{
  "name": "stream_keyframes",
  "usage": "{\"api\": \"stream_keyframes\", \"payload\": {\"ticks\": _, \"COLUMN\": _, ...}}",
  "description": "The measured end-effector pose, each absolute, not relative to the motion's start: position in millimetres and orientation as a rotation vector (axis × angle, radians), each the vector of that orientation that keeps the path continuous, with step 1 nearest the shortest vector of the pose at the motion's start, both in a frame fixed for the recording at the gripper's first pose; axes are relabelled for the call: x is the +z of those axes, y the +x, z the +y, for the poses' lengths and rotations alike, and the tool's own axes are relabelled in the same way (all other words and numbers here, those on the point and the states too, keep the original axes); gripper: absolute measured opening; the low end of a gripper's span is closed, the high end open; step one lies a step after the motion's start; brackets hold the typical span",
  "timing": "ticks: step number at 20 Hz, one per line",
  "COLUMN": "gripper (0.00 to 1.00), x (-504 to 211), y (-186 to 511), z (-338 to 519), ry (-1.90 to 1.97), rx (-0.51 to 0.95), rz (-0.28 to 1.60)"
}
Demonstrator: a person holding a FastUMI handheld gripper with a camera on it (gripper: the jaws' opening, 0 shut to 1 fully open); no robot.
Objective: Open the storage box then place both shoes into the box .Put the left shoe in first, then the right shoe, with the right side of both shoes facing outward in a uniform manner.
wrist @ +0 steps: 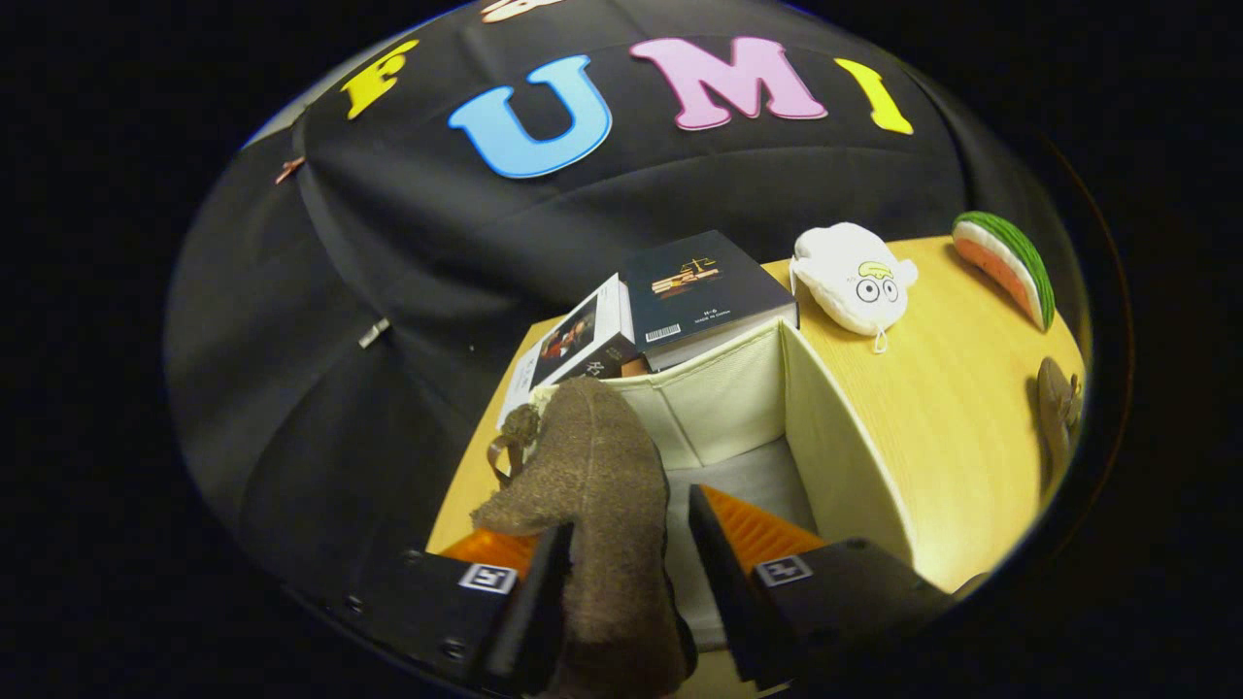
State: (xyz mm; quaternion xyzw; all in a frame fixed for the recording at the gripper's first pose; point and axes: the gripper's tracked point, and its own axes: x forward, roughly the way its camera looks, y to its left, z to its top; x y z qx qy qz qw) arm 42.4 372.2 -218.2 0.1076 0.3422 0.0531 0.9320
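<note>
**First shoe held over the open box, not yet released**

The storage box (pixel 835 456) was open, cream fabric walls up, interior floor bare as far as visible. Landmark for everything else: that box.

The gripper (pixel 621 582) was above the box's near-left corner, with a brown suede shoe (pixel 602 495) between its fingers. The left finger lay against the shoe's side; the right finger (pixel 714 563) looked slightly off the shoe, with a sliver of the box floor showing between. So the fingers were partly apart, and a two-sided clamp could not be confirmed.

The shoe hung over the box's left wall, likely lined up for lowering along that side, leaving room for the second one. A second brown shoe (pixel 1057 403) lay on the worktop (pixel 952 388), well right of the box.

Two books (pixel 660 311) touched the box's far wall. A white plush toy (pixel 855 277) and a watermelon-slice toy (pixel 1005 267) sat beyond and to the right.

Which shoe was held (left or right): could not tell.
</note>
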Motion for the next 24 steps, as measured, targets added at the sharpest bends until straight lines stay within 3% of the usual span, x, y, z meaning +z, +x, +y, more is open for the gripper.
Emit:
{"api": "stream_keyframes", "payload": {"ticks": 2, "gripper": 0.93, "x": -211.7, "y": 41.4, "z": 370.8, "ry": 0.216, "rx": 0.091, "rz": 0.683}}
{"api": "stream_keyframes", "payload": {"ticks": 3, "gripper": 0.96, "x": -209.8, "y": 40.0, "z": 374.6, "ry": 0.235, "rx": 0.104, "rz": 0.69}}
{"api": "stream_keyframes", "payload": {"ticks": 12, "gripper": 0.98, "x": -222.7, "y": 37.7, "z": 361.6, "ry": 0.221, "rx": 0.1, "rz": 0.758}}
{"api": "stream_keyframes", "payload": {"ticks": 19, "gripper": 0.95, "x": -244.8, "y": 10.6, "z": 365.6, "ry": 0.229, "rx": 0.203, "rz": 0.909}}
{"api": "stream_keyframes", "payload": {"ticks": 24, "gripper": 0.98, "x": -184.1, "y": 20.6, "z": 353.1, "ry": 0.308, "rx": 0.218, "rz": 0.768}}
